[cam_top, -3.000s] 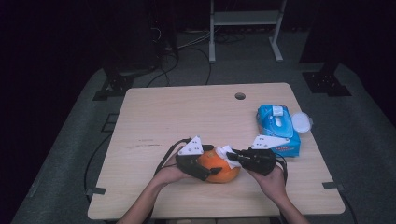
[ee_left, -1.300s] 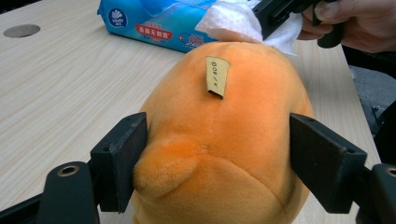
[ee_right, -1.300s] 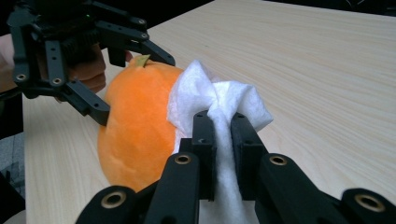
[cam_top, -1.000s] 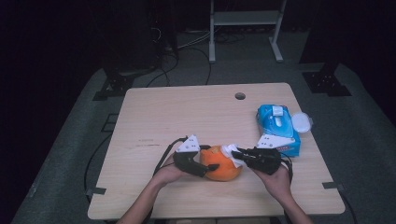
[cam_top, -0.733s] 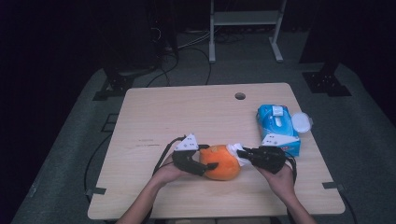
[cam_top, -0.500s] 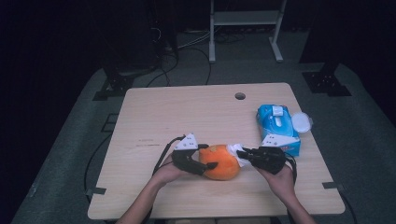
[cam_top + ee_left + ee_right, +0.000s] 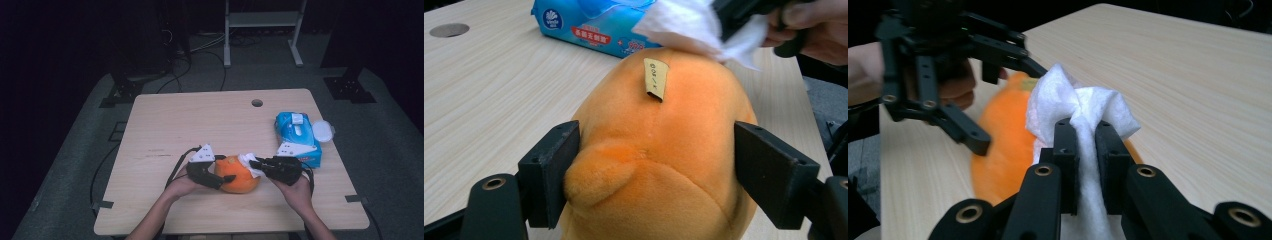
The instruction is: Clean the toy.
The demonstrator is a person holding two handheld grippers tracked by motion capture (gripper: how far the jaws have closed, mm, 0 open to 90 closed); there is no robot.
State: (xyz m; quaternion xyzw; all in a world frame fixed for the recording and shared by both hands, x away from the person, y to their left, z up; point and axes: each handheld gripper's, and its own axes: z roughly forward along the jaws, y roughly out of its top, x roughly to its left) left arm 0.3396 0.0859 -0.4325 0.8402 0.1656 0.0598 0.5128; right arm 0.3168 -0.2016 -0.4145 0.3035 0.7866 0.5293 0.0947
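Note:
An orange plush toy lies near the front edge of the wooden table. My left gripper is shut on it from the left. In the left gripper view its two black pads press the plush toy on both sides, and a small tan tag stands on top. My right gripper comes in from the right, shut on a crumpled white wipe. The wipe bulges above the right gripper and rests on the top of the toy.
A blue pack of wet wipes lies at the table's right side, behind the right hand, with its round white lid flipped open. A cable hole sits near the far edge. Dark floor, cables and stand legs surround the table.
The right gripper with the wipe has shifted slightly leftward over the toy's top. The left gripper and the toy have stayed almost in place.

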